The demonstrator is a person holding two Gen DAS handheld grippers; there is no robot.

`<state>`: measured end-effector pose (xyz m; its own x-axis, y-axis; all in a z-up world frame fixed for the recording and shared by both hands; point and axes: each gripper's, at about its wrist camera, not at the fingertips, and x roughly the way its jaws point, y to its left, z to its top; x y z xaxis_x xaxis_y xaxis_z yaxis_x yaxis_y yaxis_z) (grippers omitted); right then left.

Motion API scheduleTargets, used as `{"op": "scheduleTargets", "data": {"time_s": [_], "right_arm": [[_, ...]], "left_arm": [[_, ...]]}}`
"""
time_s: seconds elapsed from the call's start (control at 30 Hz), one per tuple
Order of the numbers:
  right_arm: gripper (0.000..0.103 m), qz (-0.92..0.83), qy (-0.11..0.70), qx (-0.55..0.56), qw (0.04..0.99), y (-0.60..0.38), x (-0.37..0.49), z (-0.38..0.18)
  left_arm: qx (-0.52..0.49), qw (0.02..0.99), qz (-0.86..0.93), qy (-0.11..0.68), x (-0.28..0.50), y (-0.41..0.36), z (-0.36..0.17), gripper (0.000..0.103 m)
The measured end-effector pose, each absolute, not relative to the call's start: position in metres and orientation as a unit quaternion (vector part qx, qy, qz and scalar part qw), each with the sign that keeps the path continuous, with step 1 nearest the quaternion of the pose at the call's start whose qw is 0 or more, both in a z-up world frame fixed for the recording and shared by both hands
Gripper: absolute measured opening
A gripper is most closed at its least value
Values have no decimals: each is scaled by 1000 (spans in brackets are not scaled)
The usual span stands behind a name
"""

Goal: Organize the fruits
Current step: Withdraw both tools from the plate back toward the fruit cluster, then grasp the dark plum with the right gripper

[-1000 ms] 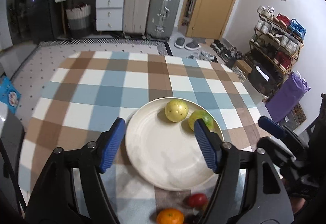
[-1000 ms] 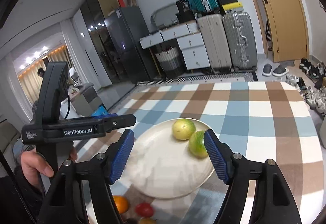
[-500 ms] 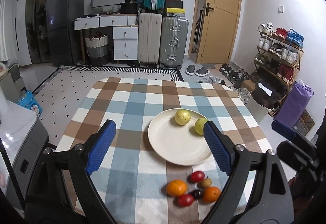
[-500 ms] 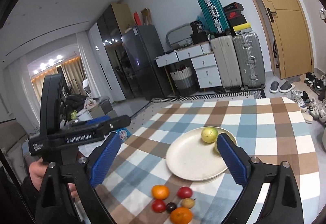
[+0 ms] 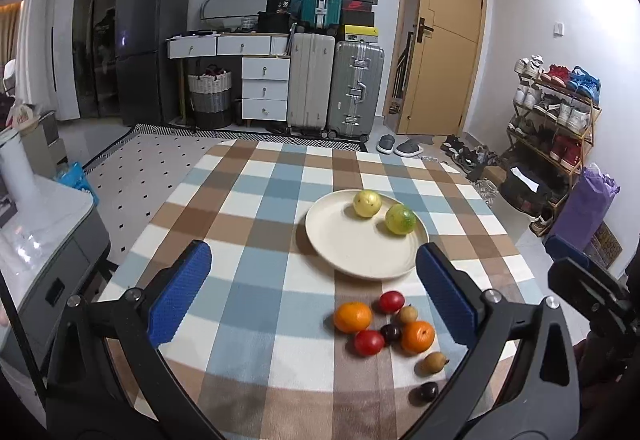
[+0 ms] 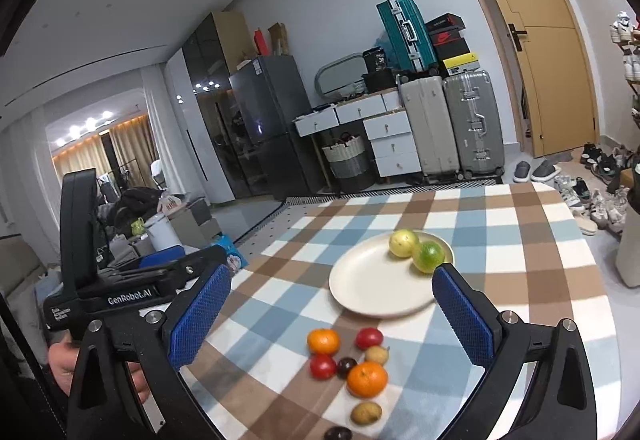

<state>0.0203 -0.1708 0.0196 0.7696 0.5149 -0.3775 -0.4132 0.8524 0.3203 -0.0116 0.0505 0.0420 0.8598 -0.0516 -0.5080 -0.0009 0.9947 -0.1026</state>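
A cream plate on the checked tablecloth holds a yellow fruit and a green-yellow fruit. Nearer to me, off the plate, lies a loose cluster: two oranges, two red fruits, small brown ones and dark plums. My left gripper hangs above the table short of the plate, its jaws opening with nothing between them. My right gripper is open wide and holds nothing, above the cluster.
The round table's edge drops off at the right toward a shoe rack and a purple bag. A grey cabinet stands close on the left. A hand holds the left gripper's handle. Suitcases and drawers line the far wall.
Both grippers drew back and rose away from the plate, and their jaws widened. The loose fruit cluster, mostly hidden before, now lies in full view in front of the plate.
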Motion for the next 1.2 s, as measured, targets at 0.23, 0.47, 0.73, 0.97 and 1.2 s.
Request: {"op": "scheduleTargets", "data": {"time_s": [0.23,0.47,0.73,0.97,1.2], "right_arm": [[103,213,260,101,936,-176,4,-5],[103,209,300,100,925,-176,-10,-36],[103,195,339,76,917,-153,-25,-68],[102,197,357,66,910,-138,-32,-91],[97,192,374,61,905,-125,-28,-101]], "left_arm": [[-63,959,-2,276,-28,61,12,102],[-77,951,15,300,-40,73,-28,102],[-90,942,27,323,-56,84,-64,102],[-75,940,21,332,-69,86,-77,102],[-89,934,19,345,-70,93,-88,102]]}}
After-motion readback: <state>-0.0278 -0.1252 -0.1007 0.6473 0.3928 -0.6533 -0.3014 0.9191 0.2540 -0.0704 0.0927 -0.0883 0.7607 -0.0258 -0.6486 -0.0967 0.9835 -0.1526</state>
